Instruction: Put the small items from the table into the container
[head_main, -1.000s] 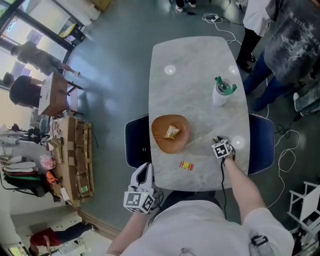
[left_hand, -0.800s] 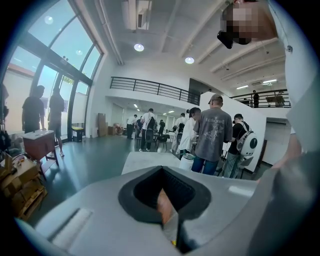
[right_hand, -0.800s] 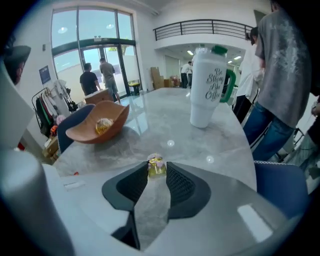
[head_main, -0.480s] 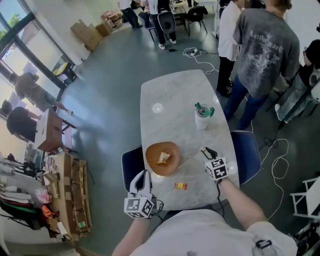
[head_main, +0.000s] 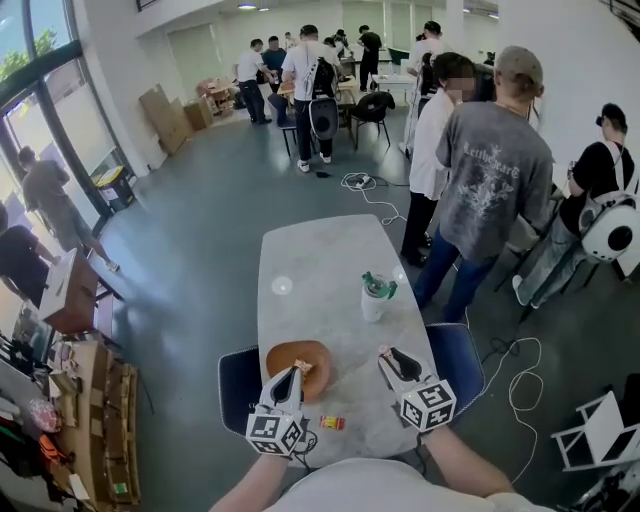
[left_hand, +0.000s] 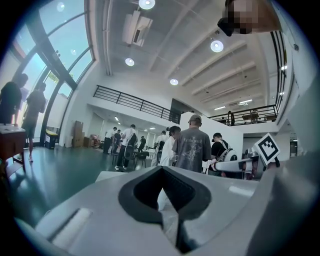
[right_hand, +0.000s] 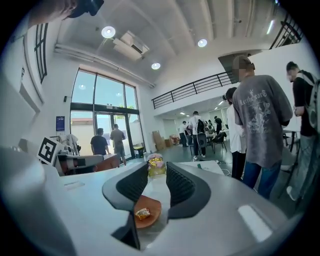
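While the right gripper (right_hand: 156, 169) pinches a small yellow-and-pink wrapped sweet (right_hand: 156, 161) and the left gripper (left_hand: 161, 170) is pressed together empty, one wrapped snack (right_hand: 142, 214) lies in the brown wooden bowl (right_hand: 154, 202). A red-and-yellow packet (head_main: 331, 422) awaits on the white marble bench (head_main: 310, 260).

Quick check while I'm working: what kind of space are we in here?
Probably a big open-plan workspace or event hall: floor-to-ceiling windows, a railed mezzanine overhead, and groups of people standing about at the far end.
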